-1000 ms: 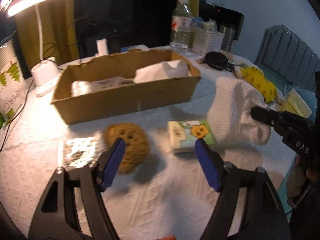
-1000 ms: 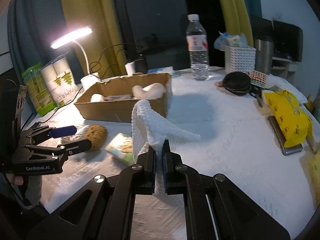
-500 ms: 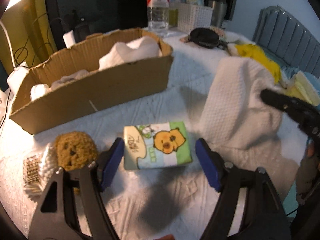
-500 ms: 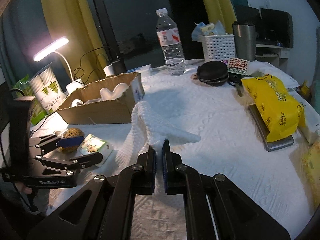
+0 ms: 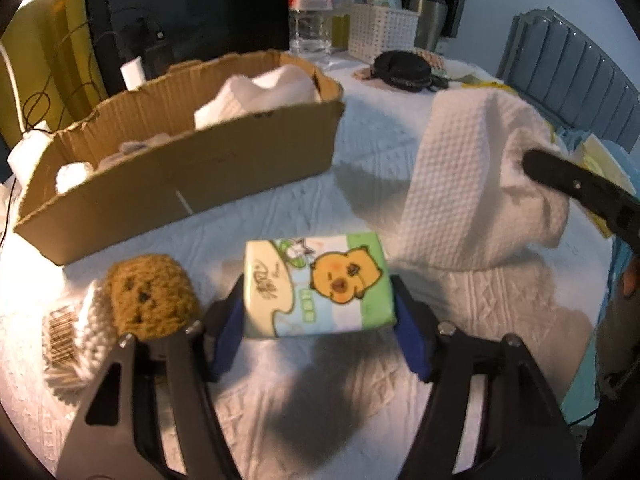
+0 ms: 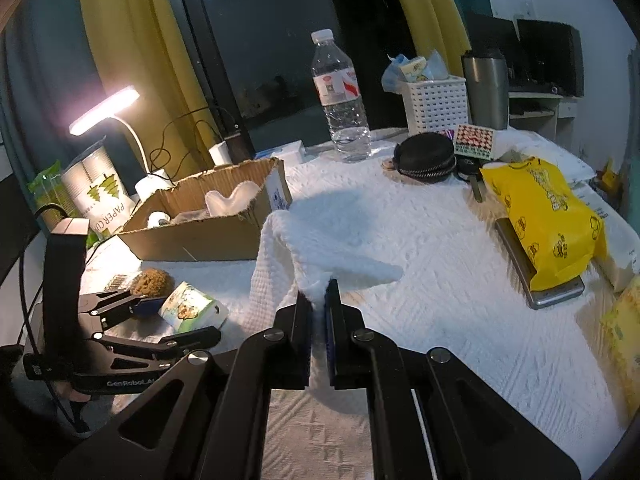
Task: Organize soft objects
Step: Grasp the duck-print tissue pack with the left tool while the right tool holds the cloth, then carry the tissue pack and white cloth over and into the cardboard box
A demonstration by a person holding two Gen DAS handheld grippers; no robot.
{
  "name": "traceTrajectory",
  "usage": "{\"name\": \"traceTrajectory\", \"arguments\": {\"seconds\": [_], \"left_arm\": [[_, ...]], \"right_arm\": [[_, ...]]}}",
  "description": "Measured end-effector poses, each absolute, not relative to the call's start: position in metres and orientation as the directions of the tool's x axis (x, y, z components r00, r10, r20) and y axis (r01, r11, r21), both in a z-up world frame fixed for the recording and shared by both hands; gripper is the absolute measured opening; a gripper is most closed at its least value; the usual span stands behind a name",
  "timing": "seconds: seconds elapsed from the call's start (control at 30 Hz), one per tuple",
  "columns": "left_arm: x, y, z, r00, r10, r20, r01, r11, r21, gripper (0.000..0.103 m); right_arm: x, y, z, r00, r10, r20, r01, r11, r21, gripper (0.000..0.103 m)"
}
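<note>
A green tissue pack (image 5: pixel 320 286) with a yellow cartoon animal lies on the white table cover, between the blue pads of my left gripper (image 5: pixel 318 322), which is open around it. It also shows in the right wrist view (image 6: pixel 192 310). My right gripper (image 6: pixel 318 312) is shut on a white waffle towel (image 6: pixel 280 256) and holds it up; the towel hangs to the right in the left wrist view (image 5: pixel 472 184). A brown sponge (image 5: pixel 150 296) sits left of the pack. The cardboard box (image 5: pixel 180 168) behind holds white soft items.
A barcode-labelled white scrubber (image 5: pixel 72 336) lies beside the sponge. At the back stand a water bottle (image 6: pixel 342 96), a white basket (image 6: pixel 436 104), a black pouch (image 6: pixel 426 156) and a lamp (image 6: pixel 106 110). A yellow bag (image 6: pixel 544 220) lies right.
My left gripper has moved right and forward from the sponge to straddle the tissue pack. My right gripper still holds the towel, lifted a little.
</note>
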State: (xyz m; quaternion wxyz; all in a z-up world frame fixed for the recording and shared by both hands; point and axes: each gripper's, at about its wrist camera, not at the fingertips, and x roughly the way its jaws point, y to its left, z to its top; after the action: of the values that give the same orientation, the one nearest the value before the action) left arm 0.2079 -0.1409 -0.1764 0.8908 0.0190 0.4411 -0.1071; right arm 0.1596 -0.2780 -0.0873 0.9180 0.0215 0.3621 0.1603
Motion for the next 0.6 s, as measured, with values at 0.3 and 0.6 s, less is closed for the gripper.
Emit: {"name": "traceTrajectory", "arguments": {"seconds": [0.3, 0.6], "left_arm": [[0.191, -0.106, -0.140, 0.662, -0.185, -0.727, 0.185, 0.979, -0.081, 0.067], [0.177, -0.059, -0.114, 0.718, -0.159, -0.678, 0.129, 0.987, -0.096, 0.067]], "right_arm": [[0.157, -0.247, -0.069, 0.705, 0.316, -0.636, -0.316, 0.942, 0.118, 0.006], [0.161, -0.216, -0.052, 0.714, 0.329, -0.619, -0.352, 0.932, 0.090, 0.006]]}}
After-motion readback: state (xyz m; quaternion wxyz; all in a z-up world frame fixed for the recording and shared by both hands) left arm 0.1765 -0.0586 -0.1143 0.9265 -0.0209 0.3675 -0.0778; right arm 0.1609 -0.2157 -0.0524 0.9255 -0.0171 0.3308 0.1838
